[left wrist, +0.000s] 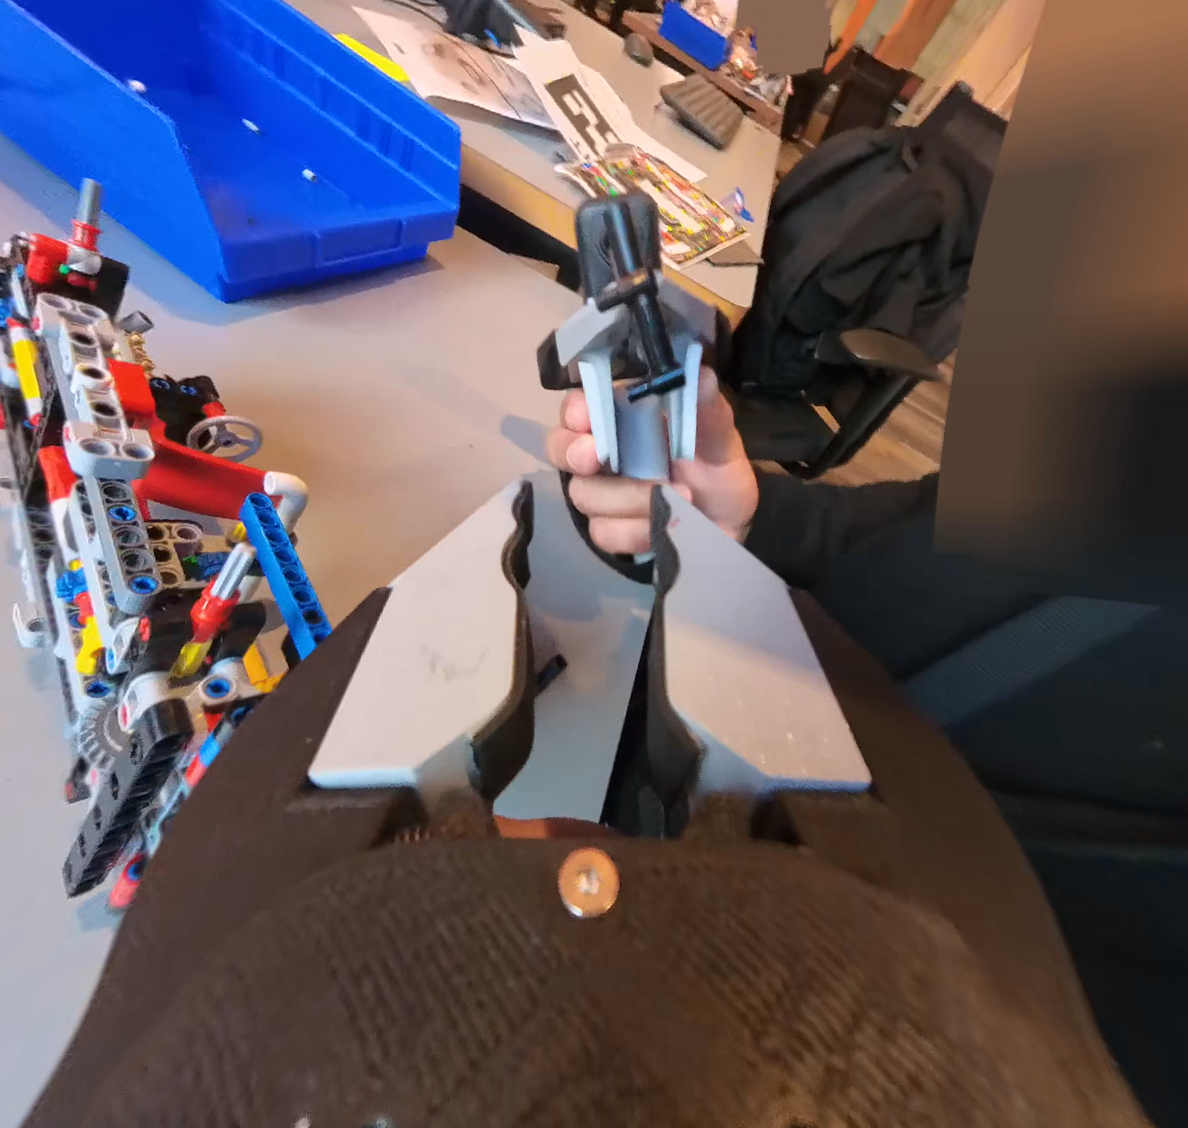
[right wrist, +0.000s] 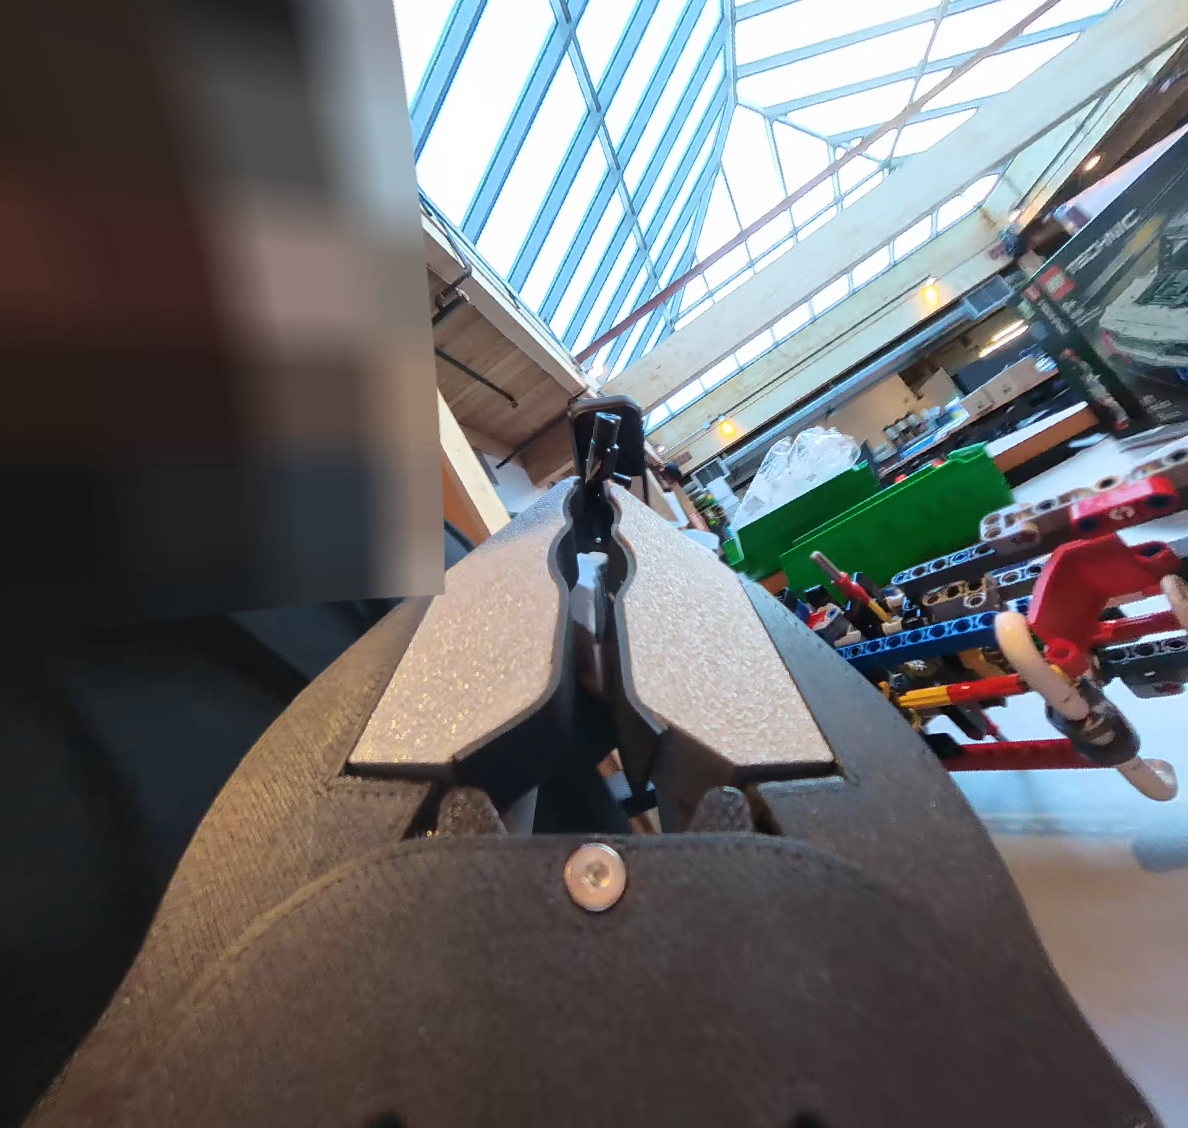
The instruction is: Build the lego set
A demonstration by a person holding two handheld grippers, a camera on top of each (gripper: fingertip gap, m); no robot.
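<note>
The partly built Lego model [left wrist: 128, 551], red, grey, blue and black beams, lies on the grey table [left wrist: 386, 377] at the left. It also shows at the right of the right wrist view [right wrist: 1028, 615]. My left gripper [left wrist: 591, 493] is open and empty, above the table's edge. Just beyond its tips, a hand holds my right gripper [left wrist: 633, 338] pointing upward. The right gripper [right wrist: 588, 493] is shut on a black Lego piece with an axle [left wrist: 617, 248], which sticks up past its tips [right wrist: 601, 441].
A blue bin [left wrist: 225, 133] stands behind the model. Instruction sheets [left wrist: 514, 68] and a keyboard [left wrist: 701, 110] lie farther back. A black jacket hangs on a chair [left wrist: 868, 248] to the right. Green bins [right wrist: 900, 518] and a Lego box [right wrist: 1125, 300] stand beyond the model. The gap from one gripper's tips to the other's is roughly 5 centimeters.
</note>
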